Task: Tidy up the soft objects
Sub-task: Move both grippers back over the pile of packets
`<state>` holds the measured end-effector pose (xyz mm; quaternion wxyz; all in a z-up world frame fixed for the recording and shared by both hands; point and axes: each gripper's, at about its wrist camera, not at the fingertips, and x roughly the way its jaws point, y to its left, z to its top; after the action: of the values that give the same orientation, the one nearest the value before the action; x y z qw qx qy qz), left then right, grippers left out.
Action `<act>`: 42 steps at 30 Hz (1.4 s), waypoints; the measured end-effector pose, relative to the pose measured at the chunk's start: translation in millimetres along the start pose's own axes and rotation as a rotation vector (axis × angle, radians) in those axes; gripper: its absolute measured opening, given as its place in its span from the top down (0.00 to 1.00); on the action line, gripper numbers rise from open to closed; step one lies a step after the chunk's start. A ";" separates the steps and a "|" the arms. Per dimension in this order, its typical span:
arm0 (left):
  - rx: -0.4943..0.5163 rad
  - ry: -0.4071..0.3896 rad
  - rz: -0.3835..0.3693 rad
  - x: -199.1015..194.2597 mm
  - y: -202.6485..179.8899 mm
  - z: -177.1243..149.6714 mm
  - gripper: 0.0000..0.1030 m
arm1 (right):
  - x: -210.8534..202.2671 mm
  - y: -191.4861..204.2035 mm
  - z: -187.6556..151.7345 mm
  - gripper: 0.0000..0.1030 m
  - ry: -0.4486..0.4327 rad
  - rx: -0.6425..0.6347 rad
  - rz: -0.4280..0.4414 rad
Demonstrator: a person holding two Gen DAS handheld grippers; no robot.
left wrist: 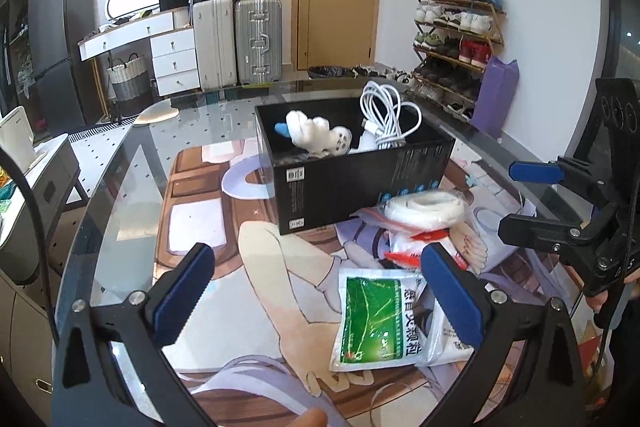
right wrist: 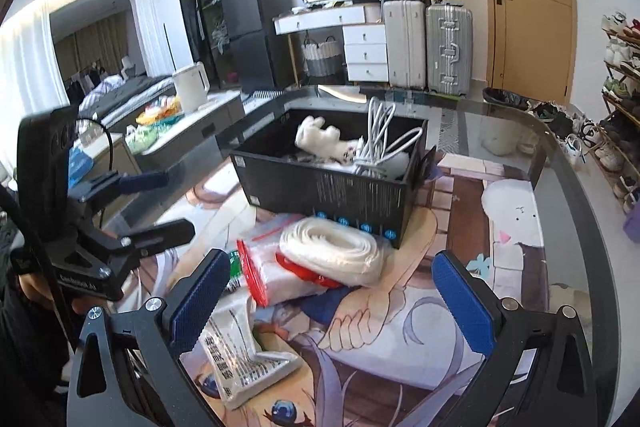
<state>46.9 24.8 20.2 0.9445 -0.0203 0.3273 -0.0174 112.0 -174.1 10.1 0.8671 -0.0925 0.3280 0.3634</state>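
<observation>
A black box [left wrist: 340,183] [right wrist: 320,187] stands on the glass table and holds a white plush toy [left wrist: 318,135] [right wrist: 324,141] and a coiled white cable [left wrist: 384,119] [right wrist: 380,139]. In front of the box lie a white roll in a clear bag [left wrist: 424,209] [right wrist: 332,251], a red-edged zip bag [right wrist: 256,267] and a green medicine packet [left wrist: 372,319]. A white printed packet [right wrist: 236,363] lies nearest. My left gripper [left wrist: 320,295] is open and empty, its right finger over the green packet. My right gripper [right wrist: 332,303] is open and empty, just short of the roll.
An anime-print mat [left wrist: 224,267] [right wrist: 500,267] covers the table. Suitcases [left wrist: 236,39], white drawers [left wrist: 176,61], a door and a shoe rack [left wrist: 456,39] stand behind. A kettle [right wrist: 191,86] sits on a side counter at the left.
</observation>
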 end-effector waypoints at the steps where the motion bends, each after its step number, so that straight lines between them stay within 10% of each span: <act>1: 0.002 0.009 0.000 1.7 0.3 -1.2 0.00 | 2.1 0.2 0.2 0.01 0.005 -0.002 -0.002; 42: 0.081 0.221 -0.007 33.6 -11.0 -19.7 0.00 | 31.3 29.3 -29.1 0.01 0.200 -0.172 0.108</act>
<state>60.9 11.7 -15.5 0.9026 0.0190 0.4286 -0.0361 93.4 -146.9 -29.9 0.7981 -0.1845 0.3850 0.4252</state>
